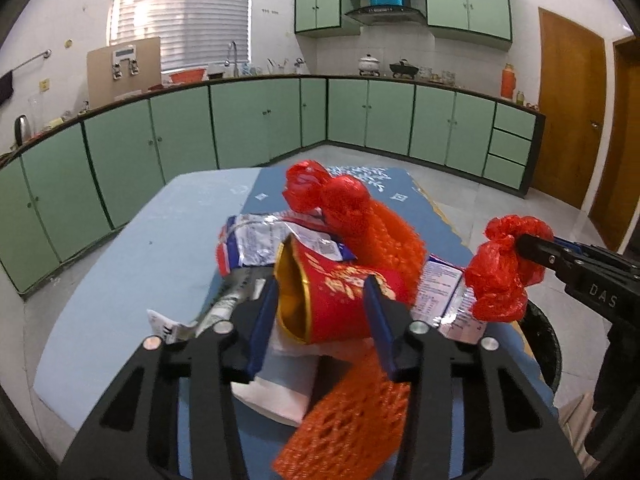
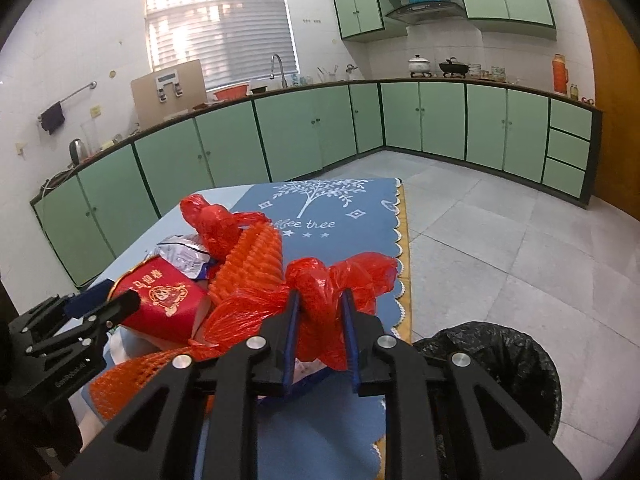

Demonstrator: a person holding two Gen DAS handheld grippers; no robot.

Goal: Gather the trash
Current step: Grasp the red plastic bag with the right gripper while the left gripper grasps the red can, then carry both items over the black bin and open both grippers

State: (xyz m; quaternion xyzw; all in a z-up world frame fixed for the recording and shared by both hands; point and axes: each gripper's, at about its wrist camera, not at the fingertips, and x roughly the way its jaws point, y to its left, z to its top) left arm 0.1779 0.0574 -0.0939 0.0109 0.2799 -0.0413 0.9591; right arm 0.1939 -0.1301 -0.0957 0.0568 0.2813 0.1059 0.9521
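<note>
On the blue table mat [image 2: 320,216], the trash lies in one loose heap: a crumpled silver snack wrapper [image 1: 260,240] at the left, a red paper cup [image 1: 336,300] on its side in the middle, an orange foam fruit net [image 1: 384,236] draped behind and under it, and a knotted red plastic bag [image 2: 340,280] at the right edge.

The chief risk, as I judge it, is entanglement. The net runs beneath the cup and up against the bag, so lifting either could drag the rest off the table and miss the black-lined trash bin [image 2: 500,356] standing on the floor just beside the table's right edge. The thin-walled cup may also crush or squirt out of a hard squeeze.

The left gripper [image 1: 320,316] is spread about as wide as the cup, its blue pads against the cup's sides. Whether it bears real pressure, I cannot tell.

The right gripper [image 2: 320,340] is pinched on the bunched red bag, its fingers close together with plastic bulging between and above them. The bag looks slightly raised, near the bin.
</note>
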